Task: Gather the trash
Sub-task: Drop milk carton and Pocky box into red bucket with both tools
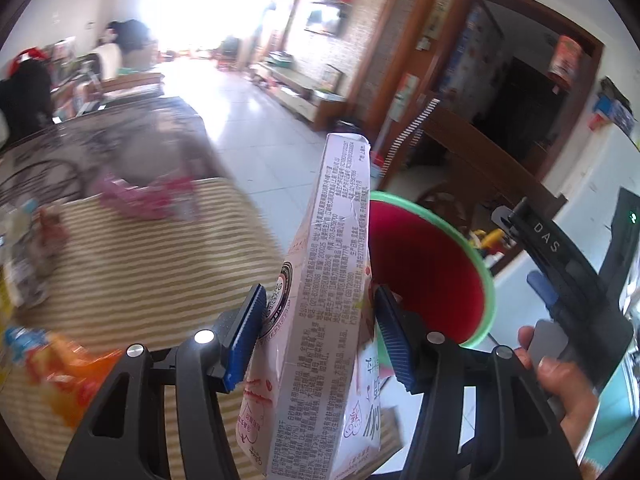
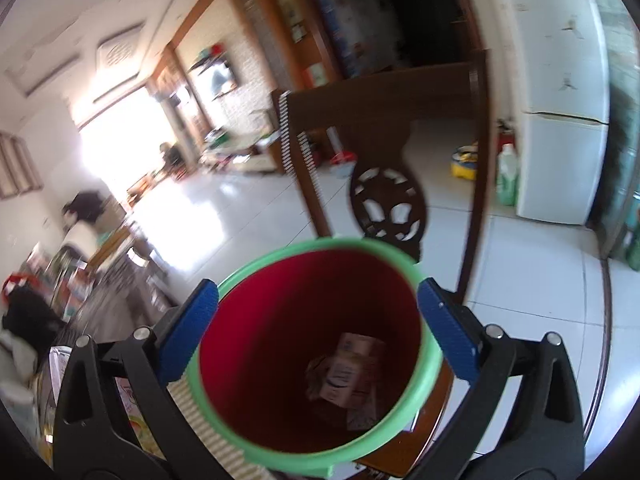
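My left gripper [image 1: 318, 296] is shut on a pink snack box [image 1: 336, 248] covered in small print, held upright with its top pointing away. Just behind and right of the box stands the red bin [image 1: 432, 272] with a green rim. In the right wrist view my right gripper [image 2: 316, 286] hangs open over the bin [image 2: 256, 320], its blue pads [image 2: 448, 328] spread wider than the rim and gripping nothing. Crumpled cartons [image 2: 352, 368] lie at the bin's bottom.
A striped mat [image 1: 140, 272] covers the table, with an orange packet [image 1: 68, 376], a pink wrapper [image 1: 148, 196] and more blurred litter at the left. A carved wooden chair [image 2: 384, 200] stands behind the bin. A white fridge [image 2: 560, 160] and a green bottle [image 2: 508, 176] are far right.
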`<action>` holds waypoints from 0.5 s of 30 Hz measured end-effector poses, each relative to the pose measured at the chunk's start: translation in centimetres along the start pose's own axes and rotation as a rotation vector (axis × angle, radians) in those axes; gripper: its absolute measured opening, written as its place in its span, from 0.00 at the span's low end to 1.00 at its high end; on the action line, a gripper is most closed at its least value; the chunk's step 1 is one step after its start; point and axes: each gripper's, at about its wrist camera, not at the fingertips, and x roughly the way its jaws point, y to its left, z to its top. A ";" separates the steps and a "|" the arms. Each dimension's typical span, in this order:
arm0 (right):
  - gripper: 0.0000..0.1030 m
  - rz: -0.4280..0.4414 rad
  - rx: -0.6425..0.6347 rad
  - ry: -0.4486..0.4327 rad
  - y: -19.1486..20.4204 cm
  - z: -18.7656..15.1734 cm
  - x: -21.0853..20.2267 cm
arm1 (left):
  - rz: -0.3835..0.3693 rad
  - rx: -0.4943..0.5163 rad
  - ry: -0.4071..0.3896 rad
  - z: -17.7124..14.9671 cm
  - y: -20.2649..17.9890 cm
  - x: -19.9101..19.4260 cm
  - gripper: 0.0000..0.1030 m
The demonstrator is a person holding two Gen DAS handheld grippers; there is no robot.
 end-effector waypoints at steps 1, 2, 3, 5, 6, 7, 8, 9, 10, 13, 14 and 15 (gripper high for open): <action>0.95 -0.019 0.019 -0.014 -0.4 0.1 -0.2 | -0.020 0.008 0.010 0.5 -0.7 0.7 0.52; 0.95 -0.046 0.042 -0.035 -0.8 0.1 -0.3 | -0.041 0.015 0.017 0.9 -1.4 1.3 0.52; 0.95 -0.063 0.053 -0.049 -1.0 0.3 -0.5 | -0.054 0.018 0.019 1.2 -1.9 1.7 0.52; 0.95 -0.098 0.066 -0.077 -1.6 0.3 -0.8 | -0.100 0.036 0.031 2.1 -3.1 2.9 0.54; 0.95 -0.119 0.070 -0.095 -1.8 0.3 -0.9 | -0.112 0.051 0.037 2.5 -3.5 3.7 0.55; 0.95 -0.129 0.074 -0.109 -1.9 0.4 -1.0 | -0.107 0.072 0.041 2.7 -4.1 4.3 0.67; 0.95 -0.134 0.076 -0.119 -1.9 0.4 -1.2 | -0.089 0.086 0.038 2.8 -4.6 4.6 0.74; 0.95 -0.132 0.073 -0.121 -2.0 0.4 -1.2 | -0.067 0.100 0.021 2.8 -4.8 4.5 0.74; 0.95 -0.129 0.068 -0.117 -2.2 0.7 -0.8 | -0.066 0.106 0.001 2.7 -4.8 4.1 0.74; 0.95 -0.126 0.046 -0.096 -2.0 0.5 -0.4 | -0.037 0.108 -0.034 2.1 -4.2 2.9 0.74; 0.95 -0.119 0.046 -0.087 -1.8 0.5 -0.5 | -0.027 0.102 -0.044 1.7 -3.6 2.2 0.74; 0.95 -0.113 0.048 -0.081 -1.7 0.4 -0.4 | -0.019 0.093 -0.050 1.4 -3.0 1.7 0.74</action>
